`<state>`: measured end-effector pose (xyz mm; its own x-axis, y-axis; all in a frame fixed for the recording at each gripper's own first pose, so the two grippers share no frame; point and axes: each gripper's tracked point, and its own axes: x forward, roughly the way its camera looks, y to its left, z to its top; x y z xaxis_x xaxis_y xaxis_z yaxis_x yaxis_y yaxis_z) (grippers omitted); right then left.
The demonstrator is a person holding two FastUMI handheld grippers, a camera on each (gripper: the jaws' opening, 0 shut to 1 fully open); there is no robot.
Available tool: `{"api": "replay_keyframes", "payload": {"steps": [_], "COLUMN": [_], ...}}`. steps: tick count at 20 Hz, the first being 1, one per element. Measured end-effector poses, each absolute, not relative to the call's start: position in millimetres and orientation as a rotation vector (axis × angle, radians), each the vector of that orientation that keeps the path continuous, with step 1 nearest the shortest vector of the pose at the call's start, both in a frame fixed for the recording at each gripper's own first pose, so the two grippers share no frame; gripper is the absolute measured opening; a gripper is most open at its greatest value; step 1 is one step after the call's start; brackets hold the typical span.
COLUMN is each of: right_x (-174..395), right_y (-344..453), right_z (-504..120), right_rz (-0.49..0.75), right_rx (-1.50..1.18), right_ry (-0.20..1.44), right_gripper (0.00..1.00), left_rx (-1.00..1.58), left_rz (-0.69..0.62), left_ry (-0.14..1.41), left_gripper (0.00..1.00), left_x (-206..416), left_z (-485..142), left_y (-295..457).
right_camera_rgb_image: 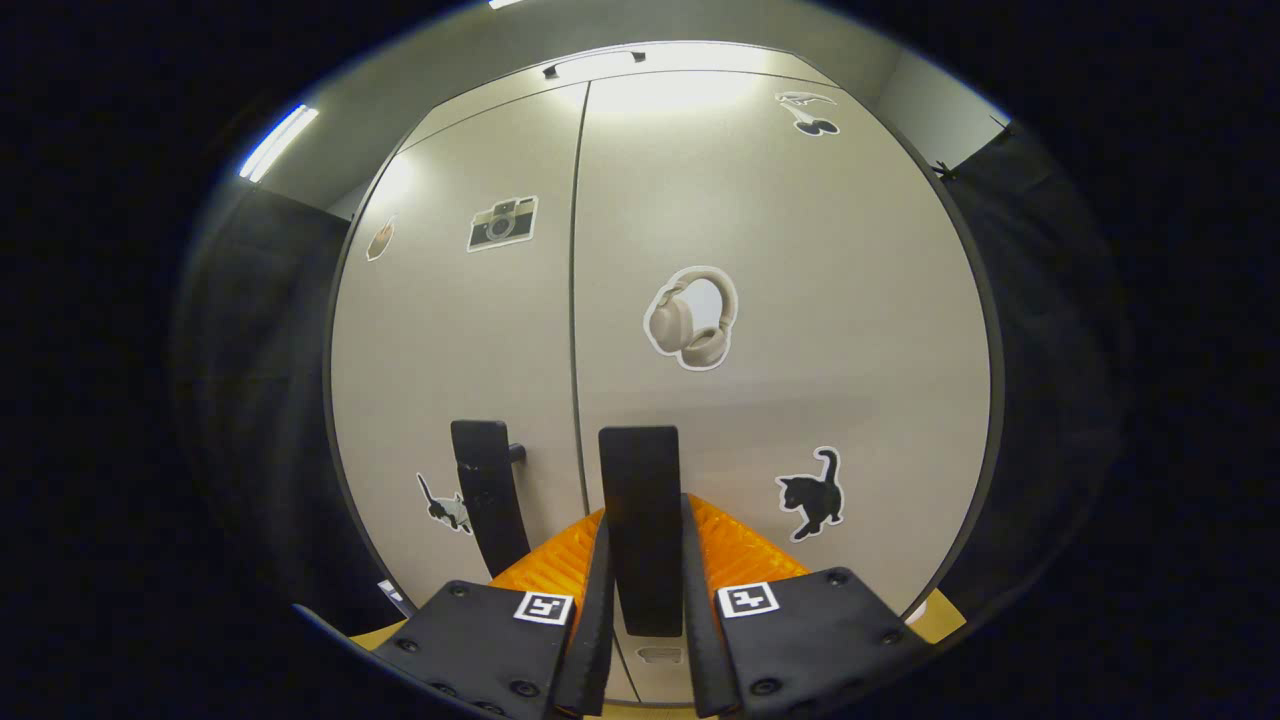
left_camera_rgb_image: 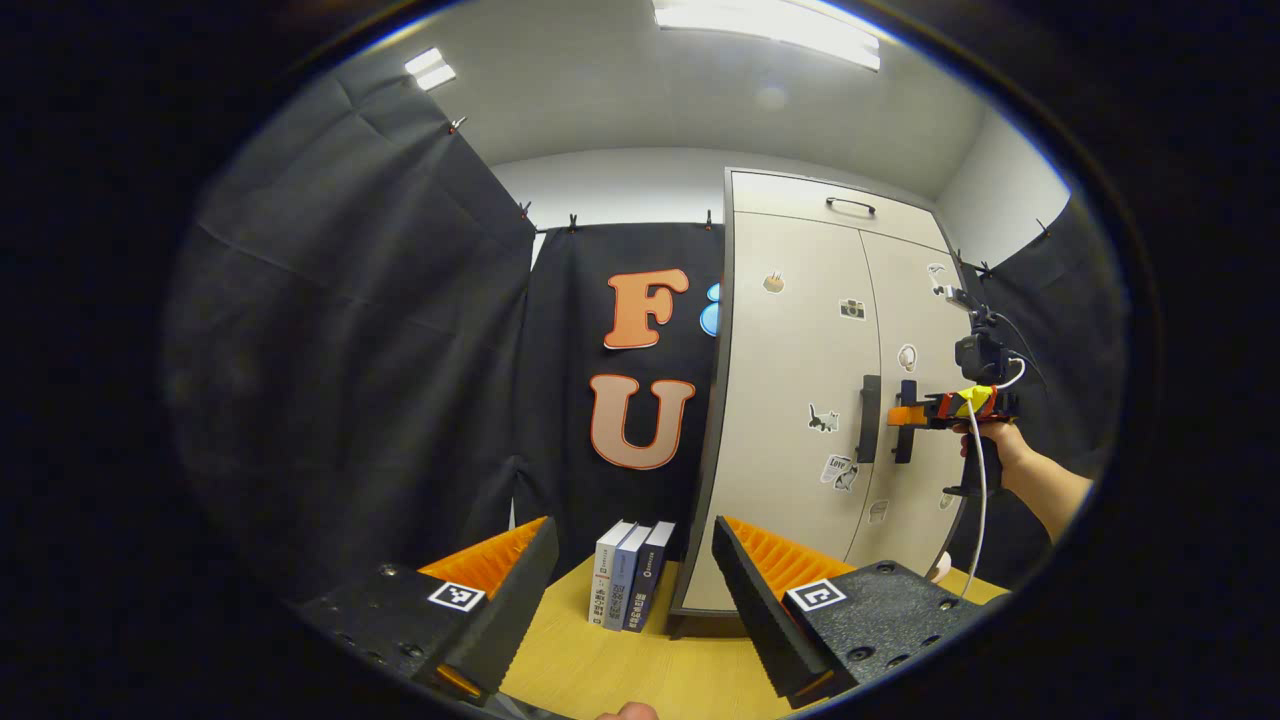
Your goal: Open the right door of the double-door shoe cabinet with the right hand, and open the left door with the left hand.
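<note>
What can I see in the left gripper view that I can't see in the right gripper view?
Left gripper view: three books standing on the yellow table beside the cabinet, the open left gripper, and a hand holding the right gripper farther off.
Right gripper view: the right handle up close, pinched between the fingers, and a black cat sticker.
Both: the cabinet's closed doors, the left handle, the camera sticker and the headphones sticker.

Three books (left_camera_rgb_image: 632,575) are stood upright, side by side, on a yellow wooden tabletop (left_camera_rgb_image: 600,665). Ceiling light panels (left_camera_rgb_image: 765,30) are seen overhead, lit.
</note>
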<state>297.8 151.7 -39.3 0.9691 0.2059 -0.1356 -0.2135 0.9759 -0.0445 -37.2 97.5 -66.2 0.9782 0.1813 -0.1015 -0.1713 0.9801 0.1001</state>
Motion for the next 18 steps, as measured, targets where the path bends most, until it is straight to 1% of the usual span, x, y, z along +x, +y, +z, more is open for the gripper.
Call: {"api": "replay_keyframes", "payload": {"steps": [1,2,3,4,9,11,15,18], "right_x": [298.1,295.7,296.0,297.1,285.5,268.1,225.3,204.9], "right_y": [151.0,150.9,152.3,151.4,149.1,144.5,123.9,112.4], "right_z": [-41.3,-42.8,-39.9,-41.4,-43.2,-40.9,-31.9,-27.2], "right_rz": [0.22,0.225,0.225,0.227,0.234,0.26,0.305,0.345], "right_rx": [-0.092,-0.1,-0.09,-0.087,-0.015,-0.011,-0.088,-0.078], "right_ry": [0.134,0.141,0.134,0.139,0.201,0.201,0.188,0.202], "right_gripper": [0.4,0.35,0.35,0.29,0.29,0.3,0.3,0.3], "left_rx": [0.091,0.087,0.079,0.073,0.058,0.06,0.071,0.062], "left_rz": [0.183,0.185,0.183,0.178,0.146,0.15,0.142,0.13], "left_ry": [0.107,0.102,0.097,0.092,0.085,0.087,0.073,0.067], "left_gripper": [0.97,0.94,0.94,0.94,0.94,0.94,0.94,0.94], "left_x": [-36.9,-37.0,-36.0,-35.7,-34.3,-34.6,-43.4,-46.9], "left_z": [-66.3,-65.7,-64.9,-63.2,-56.9,-56.4,-50.5,-45.1], "left_y": [97.8,96.9,95.9,93.3,78.0,72.4,46.0,23.1]}}
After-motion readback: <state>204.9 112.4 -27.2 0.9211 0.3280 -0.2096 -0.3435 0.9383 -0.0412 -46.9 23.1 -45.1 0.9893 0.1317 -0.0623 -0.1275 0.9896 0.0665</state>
